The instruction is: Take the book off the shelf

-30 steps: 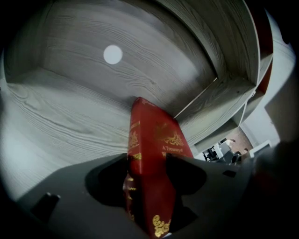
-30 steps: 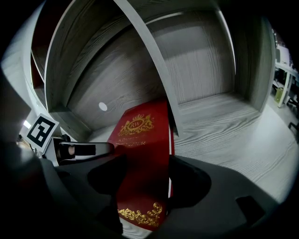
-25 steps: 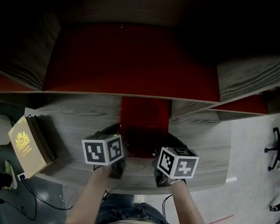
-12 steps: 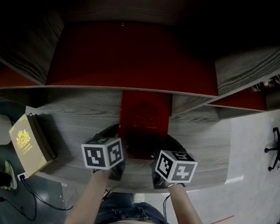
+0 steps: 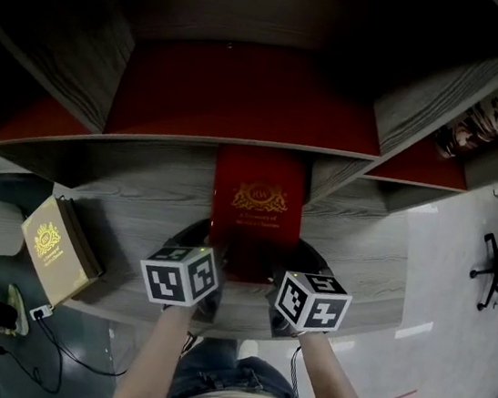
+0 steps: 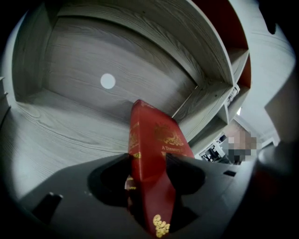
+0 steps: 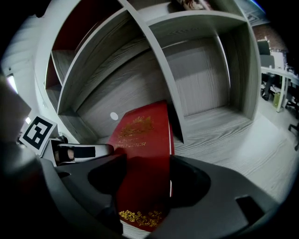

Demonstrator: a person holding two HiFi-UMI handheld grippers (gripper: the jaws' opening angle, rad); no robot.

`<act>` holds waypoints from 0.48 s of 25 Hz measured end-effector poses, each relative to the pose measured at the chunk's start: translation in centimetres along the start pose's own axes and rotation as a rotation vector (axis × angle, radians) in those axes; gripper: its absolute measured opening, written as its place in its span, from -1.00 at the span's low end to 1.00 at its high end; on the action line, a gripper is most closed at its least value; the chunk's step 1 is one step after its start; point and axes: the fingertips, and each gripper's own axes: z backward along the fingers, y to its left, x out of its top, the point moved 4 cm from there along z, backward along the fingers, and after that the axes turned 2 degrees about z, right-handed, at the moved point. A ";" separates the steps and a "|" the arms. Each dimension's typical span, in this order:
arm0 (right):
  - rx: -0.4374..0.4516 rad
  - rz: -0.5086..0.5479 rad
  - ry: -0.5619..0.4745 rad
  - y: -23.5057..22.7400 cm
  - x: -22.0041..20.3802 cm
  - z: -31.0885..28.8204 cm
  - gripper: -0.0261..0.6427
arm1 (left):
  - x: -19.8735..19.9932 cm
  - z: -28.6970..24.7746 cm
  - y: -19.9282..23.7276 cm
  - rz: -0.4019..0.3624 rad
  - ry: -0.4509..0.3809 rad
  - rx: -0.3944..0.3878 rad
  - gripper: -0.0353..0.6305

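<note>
1. Red book [image 5: 256,206] is cover up over the grey shelf board [image 5: 140,192], w/ a gripper at each side of its near end.
2. Left gripper [image 6: 148,170]: jaws clamped on the book's near-left edge.
3. Right gripper [image 7: 145,175]: jaws closed on the near-right edge, gold trim showing below.
4. Tan book [image 5: 56,247] sits at the board's left end, well apart.

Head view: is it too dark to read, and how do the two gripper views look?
Head view: dim, shelf recesses near black, yet the red book's gold crest shows. Left gripper view: fisheye bends the shelf boards, corners vignetted. Right gripper view: brighter, same bending, the book shaded between the right tool's jaws.
</note>
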 end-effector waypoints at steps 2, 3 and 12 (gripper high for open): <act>0.001 0.005 -0.012 0.3 0.0 0.5 -0.07 | 0.0 0.5 -0.2 -0.007 -0.011 -0.004 -0.18; 0.003 0.008 -0.019 0.5 0.0 0.8 -0.07 | -0.1 0.8 -0.3 -0.010 -0.017 -0.005 -0.18; 0.022 0.039 -0.086 1.4 0.3 3.9 -0.07 | -0.2 3.6 -2.4 -0.047 -0.083 -0.016 -0.18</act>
